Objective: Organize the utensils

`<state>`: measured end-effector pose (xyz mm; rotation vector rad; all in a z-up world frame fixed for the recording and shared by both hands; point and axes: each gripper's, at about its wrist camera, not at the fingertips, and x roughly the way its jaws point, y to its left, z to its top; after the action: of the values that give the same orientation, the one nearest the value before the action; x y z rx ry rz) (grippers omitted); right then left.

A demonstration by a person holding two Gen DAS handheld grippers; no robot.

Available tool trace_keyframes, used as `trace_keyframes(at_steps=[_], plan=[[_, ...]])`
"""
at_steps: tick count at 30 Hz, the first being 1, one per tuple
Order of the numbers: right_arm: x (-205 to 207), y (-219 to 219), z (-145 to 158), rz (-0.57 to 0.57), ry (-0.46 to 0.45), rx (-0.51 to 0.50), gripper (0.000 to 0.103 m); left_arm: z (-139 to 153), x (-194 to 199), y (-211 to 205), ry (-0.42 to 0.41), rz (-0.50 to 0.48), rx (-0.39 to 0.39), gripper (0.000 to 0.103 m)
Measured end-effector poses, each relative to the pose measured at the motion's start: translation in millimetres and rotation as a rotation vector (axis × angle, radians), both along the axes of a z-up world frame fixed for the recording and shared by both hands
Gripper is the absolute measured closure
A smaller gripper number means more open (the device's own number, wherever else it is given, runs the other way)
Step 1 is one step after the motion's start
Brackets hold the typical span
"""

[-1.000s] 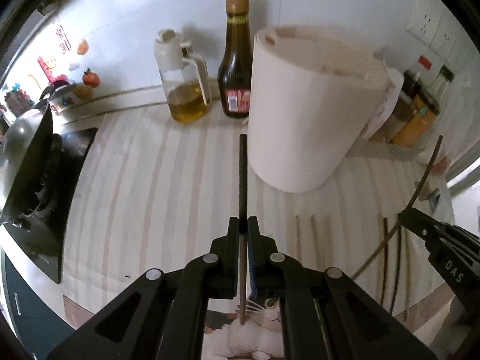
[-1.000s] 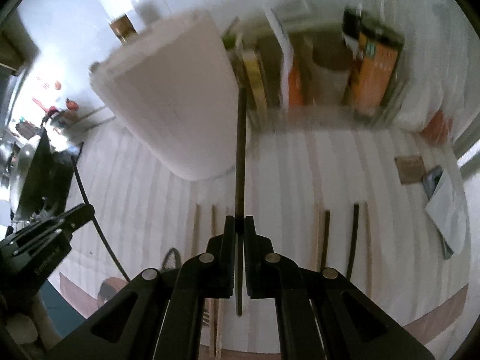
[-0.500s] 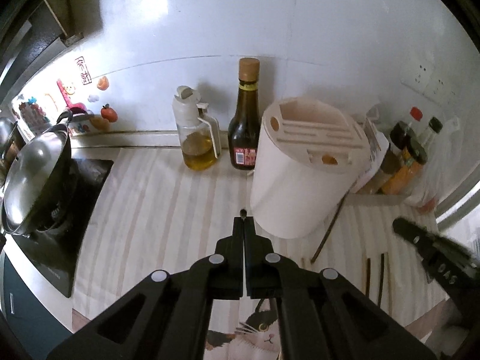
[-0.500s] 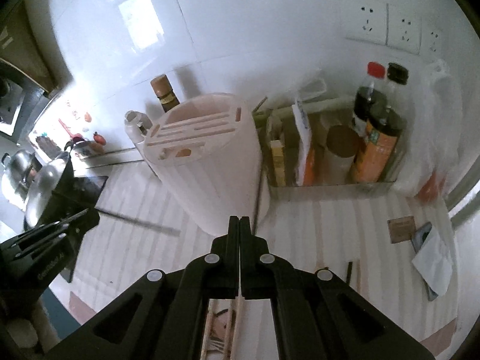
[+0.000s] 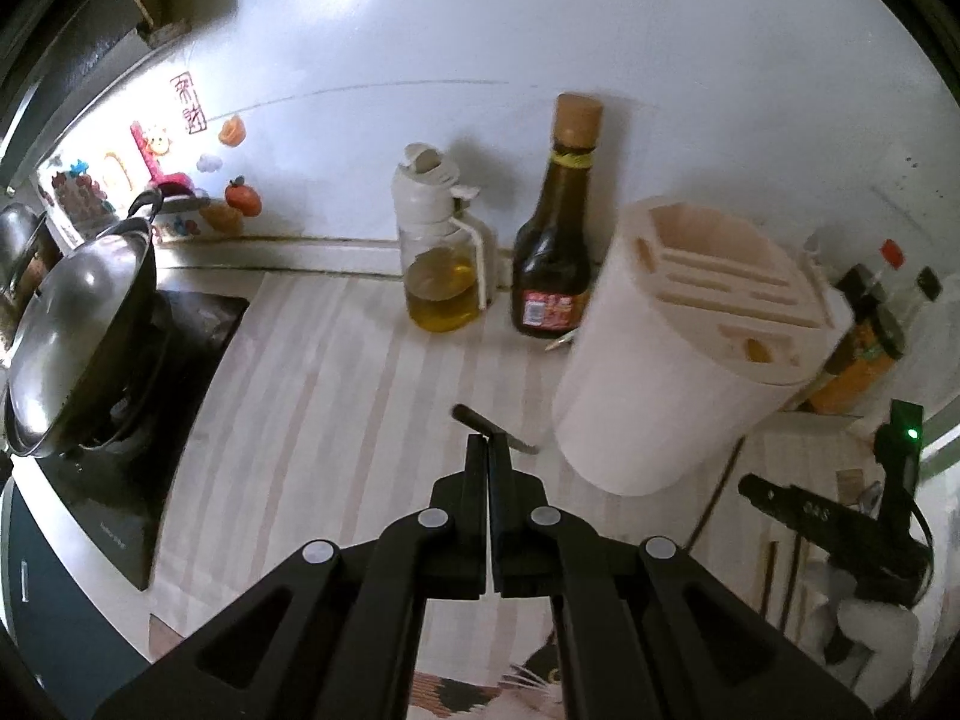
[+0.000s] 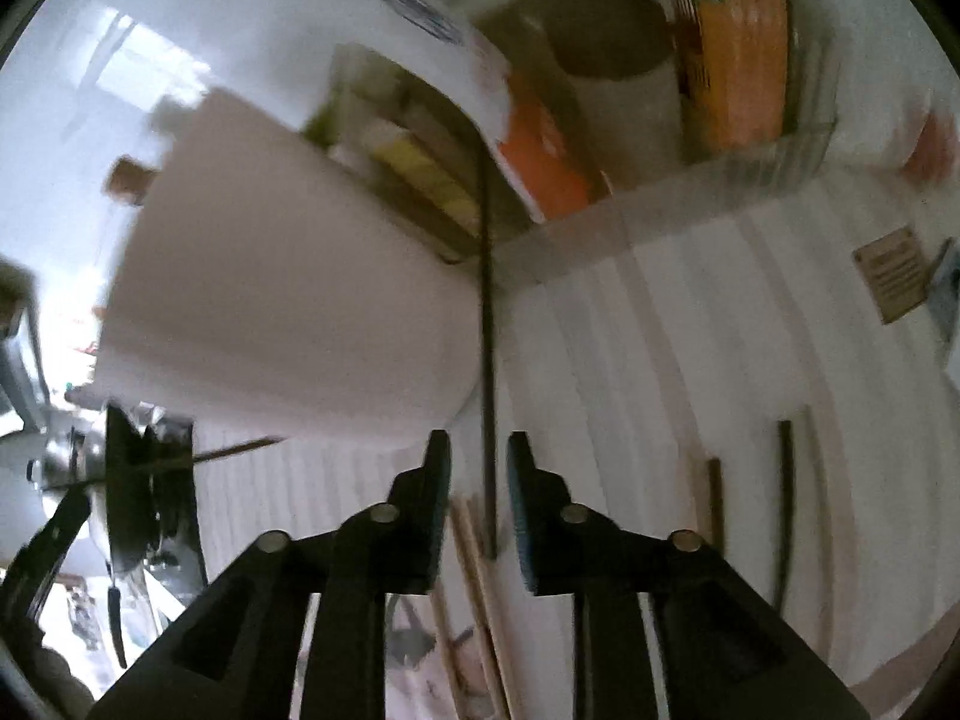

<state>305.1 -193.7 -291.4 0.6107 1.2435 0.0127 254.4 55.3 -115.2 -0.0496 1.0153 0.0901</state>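
Chopstick [image 6: 487, 360]: dark, lying between the right gripper [image 6: 478, 480]'s opening jaws, untouched by either pad, its long axis running straight ahead past the holder [image 6: 288, 300]. More sticks lie just right of those fingers, with open counter beyond. The left gripper [image 5: 487, 450] pinches another chopstick [image 5: 495, 429] crosswise at its tips, the holder [image 5: 690, 360] ahead-right.

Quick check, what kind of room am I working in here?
Almost certainly a home kitchen: a wok sits on a stove at one end of the counter, with an oil jug and a sauce bottle against the wall.
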Motion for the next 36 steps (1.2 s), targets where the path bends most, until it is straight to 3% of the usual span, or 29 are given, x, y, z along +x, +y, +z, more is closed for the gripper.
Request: trace_keyframes(at_steps=[5,6,7,8,13,14,16,17,18,24,27,34,36], plan=[[25.9,14.2,-38.2,0.010,-0.004,0.045,0.077,-12.5,6.2,10.0,0.023,0.019,-0.006,0.103],[31.2,17.2,-44.8,0.013,0.003,0.017,0.080,-16.3,7.9,12.2,0.028,0.020,-0.015,0.102],[32.9,19.5,-49.5,0.016,-0.004,0.013,0.092,-22.7,10.5,16.1,0.039,0.024,-0.034,0.101],[33.6,21.5,-53.2,0.020,-0.011,0.008,0.096,-27.7,12.3,19.3,0.050,0.031,-0.049,0.100],[18.9,31.5,-50.7,0.057,-0.018,-0.046,0.097,-51.5,15.6,32.5,0.108,0.041,-0.152,0.095],[13.6,33.7,-48.2,0.070,-0.008,-0.064,0.097,-55.8,13.5,34.2,0.115,0.029,-0.152,0.088],[3.6,36.0,-42.5,0.082,0.002,-0.070,0.097,-63.5,12.2,36.4,0.136,0.009,-0.142,0.064],[-2.0,38.2,-41.9,0.097,0.024,-0.083,0.097,-68.5,10.8,39.0,0.144,-0.002,-0.130,0.051],[-8.6,40.0,-42.4,0.107,0.048,-0.083,0.097,-72.4,10.3,39.7,0.149,-0.012,-0.113,0.049],[-45.2,56.0,-60.6,0.142,0.211,-0.120,0.097,-110.8,25.8,43.2,0.182,-0.181,0.201,0.049],[-50.2,69.6,-63.5,0.145,0.239,-0.172,0.097,-133.2,46.2,46.5,0.225,-0.280,0.298,0.049],[-49.1,79.1,-74.0,0.098,0.303,-0.178,0.097,-178.7,77.9,43.5,0.363,-0.499,0.369,0.047],[-50.7,80.8,-79.4,0.081,0.312,-0.162,0.097,-177.8,83.8,44.6,0.354,-0.525,0.334,0.047]])
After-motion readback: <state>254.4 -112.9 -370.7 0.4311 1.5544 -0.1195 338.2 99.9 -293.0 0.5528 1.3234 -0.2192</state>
